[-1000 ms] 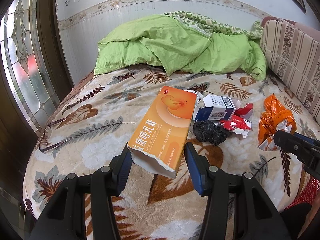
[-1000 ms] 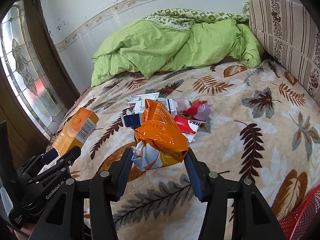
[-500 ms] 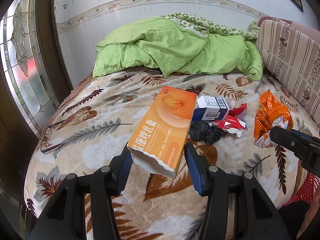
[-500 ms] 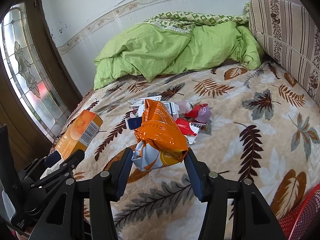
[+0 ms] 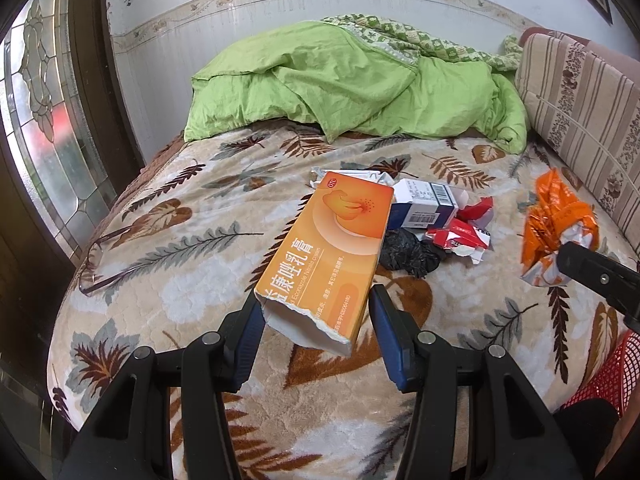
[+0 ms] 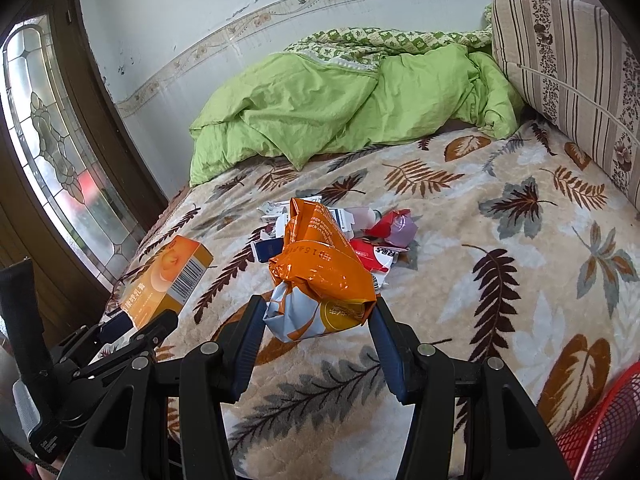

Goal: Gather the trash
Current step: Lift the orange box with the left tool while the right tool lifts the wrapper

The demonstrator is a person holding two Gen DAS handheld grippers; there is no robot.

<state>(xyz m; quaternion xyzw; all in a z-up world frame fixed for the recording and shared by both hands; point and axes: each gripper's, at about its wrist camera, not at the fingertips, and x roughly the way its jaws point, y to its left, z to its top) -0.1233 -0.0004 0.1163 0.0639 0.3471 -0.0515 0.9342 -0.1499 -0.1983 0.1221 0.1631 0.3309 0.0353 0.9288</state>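
Note:
My left gripper [image 5: 316, 320] is shut on an orange carton [image 5: 320, 264] and holds it off the bed with the torn open end towards the camera. My right gripper [image 6: 318, 320] is shut on a crumpled orange foil bag [image 6: 320, 280]. In the left wrist view that bag [image 5: 556, 220] and the right gripper [image 5: 592, 276] show at the right. In the right wrist view the carton [image 6: 168, 280] and the left gripper [image 6: 136, 328] show at lower left. More trash lies mid-bed: a blue-white box [image 5: 424, 208], red-white wrappers [image 5: 460, 236] and a black crumpled bag [image 5: 408, 252].
A red mesh basket [image 6: 600, 432] stands off the bed's near right corner. A green quilt [image 5: 360, 92] is bunched at the far end and a striped cushion [image 5: 580, 112] lines the right side. Spectacles [image 5: 100, 264] lie near the bed's left edge, beside a stained-glass door [image 5: 52, 120].
Both grippers keep the same hold on the carton and the bag. The views have only drifted slightly; nothing on the bed has moved.

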